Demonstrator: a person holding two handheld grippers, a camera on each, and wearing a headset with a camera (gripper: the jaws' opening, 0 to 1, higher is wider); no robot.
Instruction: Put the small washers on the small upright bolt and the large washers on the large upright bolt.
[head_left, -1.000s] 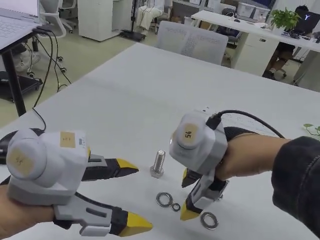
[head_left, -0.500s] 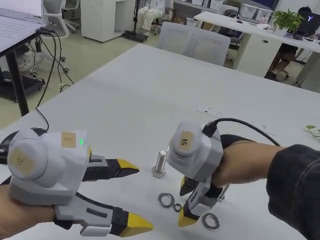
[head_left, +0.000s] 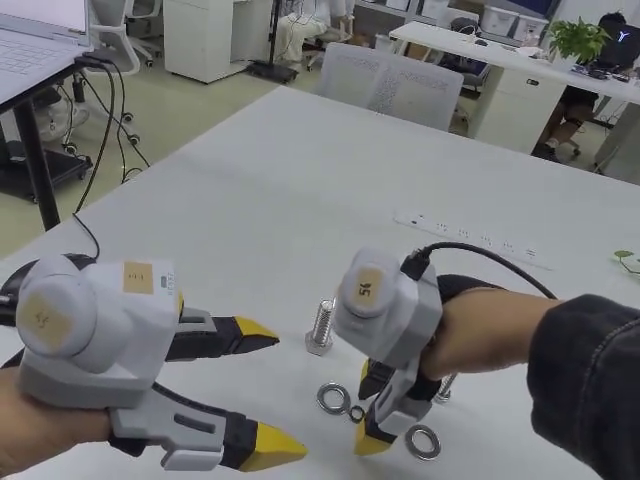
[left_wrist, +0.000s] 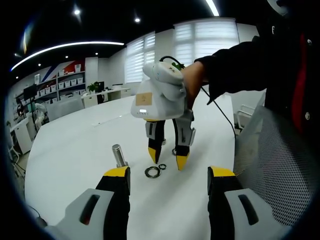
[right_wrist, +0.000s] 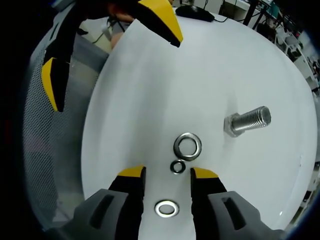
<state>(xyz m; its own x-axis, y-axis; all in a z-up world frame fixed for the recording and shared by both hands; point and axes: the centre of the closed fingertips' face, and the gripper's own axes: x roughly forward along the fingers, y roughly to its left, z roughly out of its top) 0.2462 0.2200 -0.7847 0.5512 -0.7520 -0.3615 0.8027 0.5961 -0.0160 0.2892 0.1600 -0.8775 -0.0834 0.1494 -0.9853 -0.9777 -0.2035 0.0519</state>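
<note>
The left gripper (head_left: 270, 392) gapes wide and empty, left of the large upright bolt (head_left: 319, 327). The right gripper (right_wrist: 168, 172), partly open and empty, hovers over the small washer (right_wrist: 177, 166) flat on the table (head_left: 250, 200); thin, slick, light steel, probably best pinched across its rim

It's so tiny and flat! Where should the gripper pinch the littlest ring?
I'd pinch the small washer across its outer rim, straight down from above: it lies flat on the table, so only its thin edge offers grip.
</note>
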